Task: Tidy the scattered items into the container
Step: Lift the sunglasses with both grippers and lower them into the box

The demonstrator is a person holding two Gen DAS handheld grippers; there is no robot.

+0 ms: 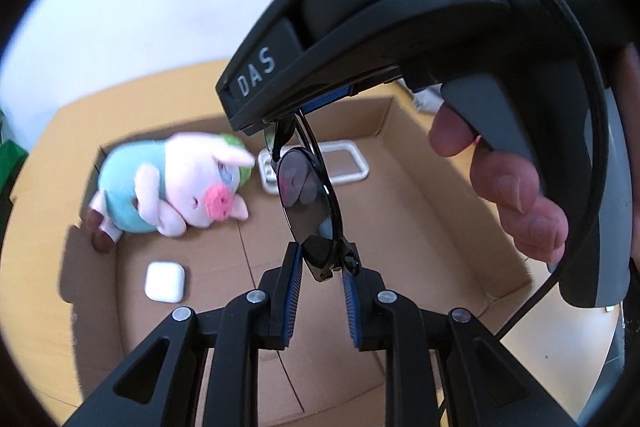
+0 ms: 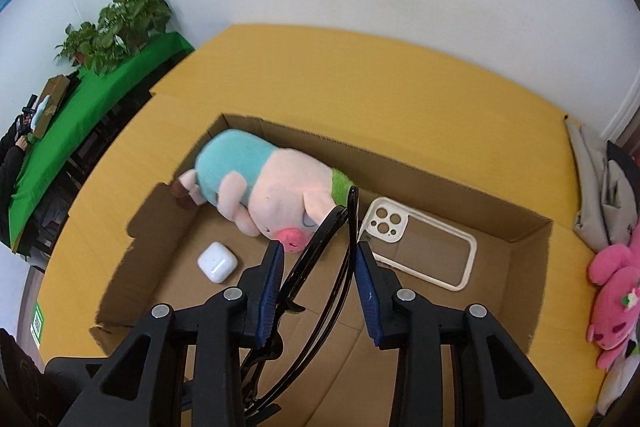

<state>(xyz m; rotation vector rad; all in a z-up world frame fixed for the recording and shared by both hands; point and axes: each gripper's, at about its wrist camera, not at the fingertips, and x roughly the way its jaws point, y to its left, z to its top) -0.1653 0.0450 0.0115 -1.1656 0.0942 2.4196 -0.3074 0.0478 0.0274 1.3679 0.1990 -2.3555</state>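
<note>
Sunglasses (image 1: 310, 211): held in the air over the cardboard box (image 2: 532, 239), spanning both tools.
Left gripper (image 1: 320, 269): fingers around the lens end, apparently pinching it.
Right gripper (image 2: 320, 267): fingers spread; temple arms pass between them, contact unclear.
</note>
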